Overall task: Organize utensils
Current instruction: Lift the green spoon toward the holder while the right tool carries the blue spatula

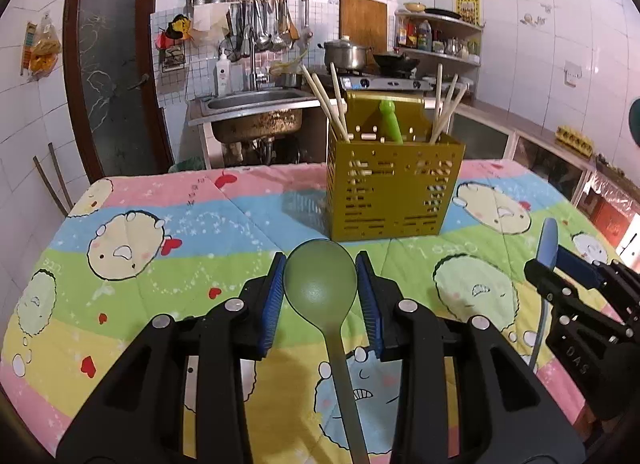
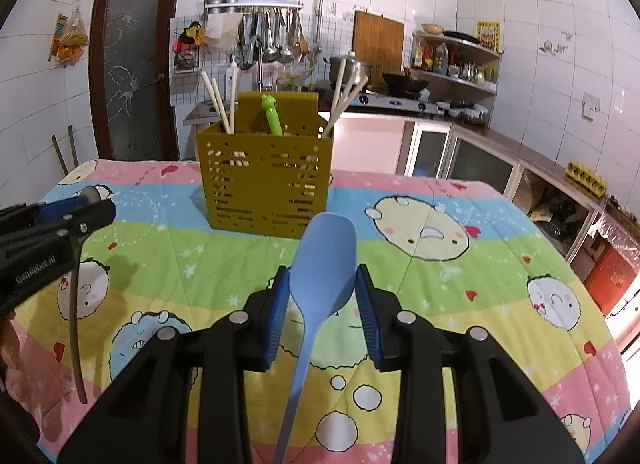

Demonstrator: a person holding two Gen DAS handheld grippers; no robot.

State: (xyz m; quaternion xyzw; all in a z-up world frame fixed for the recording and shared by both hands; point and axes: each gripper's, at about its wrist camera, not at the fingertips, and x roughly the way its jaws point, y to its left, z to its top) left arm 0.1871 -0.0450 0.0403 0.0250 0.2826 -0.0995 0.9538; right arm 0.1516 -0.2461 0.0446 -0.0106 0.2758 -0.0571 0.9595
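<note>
My left gripper (image 1: 320, 264) is shut on a dark green spoon (image 1: 320, 284); its bowl sits between the blue pads and its handle hangs down toward me. The right gripper (image 2: 322, 276) is shut on a light blue spoon (image 2: 324, 256) the same way. Both spoons are held above the patterned cloth. An olive slotted utensil holder (image 1: 394, 188) (image 2: 266, 180) stands on the cloth ahead of both grippers, holding several chopsticks and a bright green utensil (image 1: 390, 120) (image 2: 273, 114). The right gripper (image 1: 548, 260) shows at the right edge of the left wrist view, and the left gripper (image 2: 92, 204) at the left edge of the right wrist view.
The table carries a colourful cartoon cloth (image 1: 160, 264) (image 2: 460, 264). Behind it are a steel sink (image 1: 256, 104), a stove with a pot (image 1: 346, 54) and wok, a door (image 1: 112, 84), and low cabinets (image 2: 480, 160) along the right wall.
</note>
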